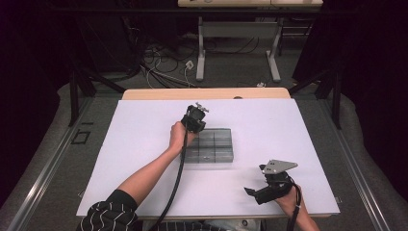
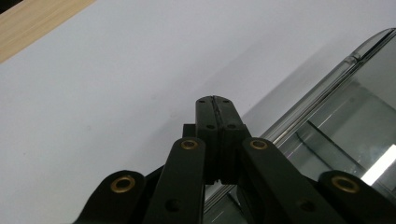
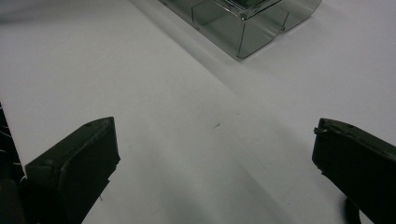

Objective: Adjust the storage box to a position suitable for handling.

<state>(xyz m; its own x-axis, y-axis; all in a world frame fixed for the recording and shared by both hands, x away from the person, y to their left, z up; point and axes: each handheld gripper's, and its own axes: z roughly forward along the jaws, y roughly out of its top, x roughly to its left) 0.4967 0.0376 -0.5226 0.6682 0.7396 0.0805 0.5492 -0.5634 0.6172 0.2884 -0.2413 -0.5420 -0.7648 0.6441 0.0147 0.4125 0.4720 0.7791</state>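
The white surface (image 1: 144, 144) is laid over a wooden top, a strip of which is left bare along the far edge. A clear plastic organiser box (image 1: 214, 147) with a grid of compartments is set near the middle, probably so that both hands can get to it equally well. Whether anything lies in the compartments cannot be told.

The left forearm is stretched forward from the bottom edge of the high view, diagonally across the surface, with the hand wrapped round the body of the left tool (image 1: 195, 119) at the box's far left corner. The tool is pointed away and slightly down. In the left gripper view its jaws are seen pressed together with nothing between them, and the rounded edge of the box (image 2: 327, 88) runs just beside and beneath the tip. Clenched jaws held against a corner suggest that the tip is meant for pushing, steadying or prising at the box's rim rather than for grasping; contact itself cannot be made out.

The right tool (image 1: 269, 185) is held low near the front right of the surface, well apart from the box, with its grey plate uppermost. Its jaws are spread wide and empty, aimed towards the near corner of the box (image 3: 243, 28), seemingly kept ready.
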